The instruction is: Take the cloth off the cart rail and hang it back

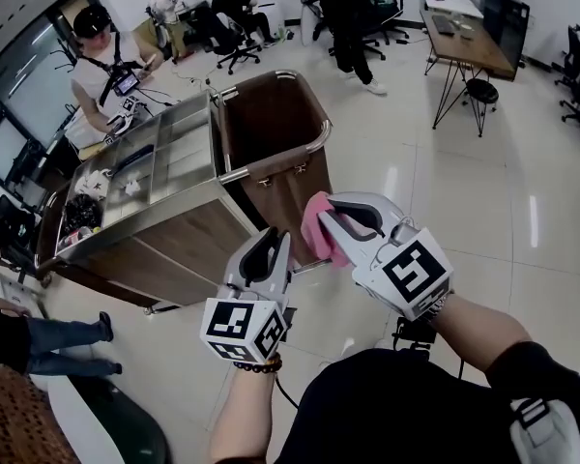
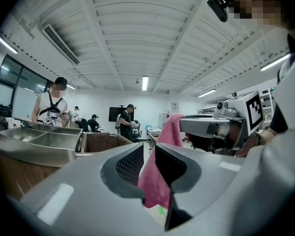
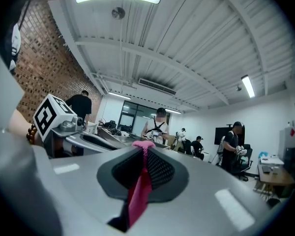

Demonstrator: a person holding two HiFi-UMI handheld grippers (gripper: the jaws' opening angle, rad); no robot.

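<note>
A pink cloth (image 1: 317, 232) hangs from my right gripper (image 1: 324, 218), which is shut on its top edge just in front of the cart. In the right gripper view the cloth (image 3: 140, 191) runs down between the closed jaws of the right gripper (image 3: 145, 149). My left gripper (image 1: 274, 240) sits close beside it on the left, jaws slightly apart. In the left gripper view the cloth (image 2: 160, 176) shows in the gap of the left gripper (image 2: 147, 149); I cannot tell whether it touches the pads. The cart's metal rail (image 1: 271, 169) lies just beyond both grippers.
The cart (image 1: 174, 230) carries steel trays (image 1: 145, 158) and a brown bin (image 1: 271, 114). A person (image 1: 101, 66) stands at its far side, and another person's legs (image 1: 63, 346) are at the left. A desk (image 1: 464, 32) and office chairs stand farther back.
</note>
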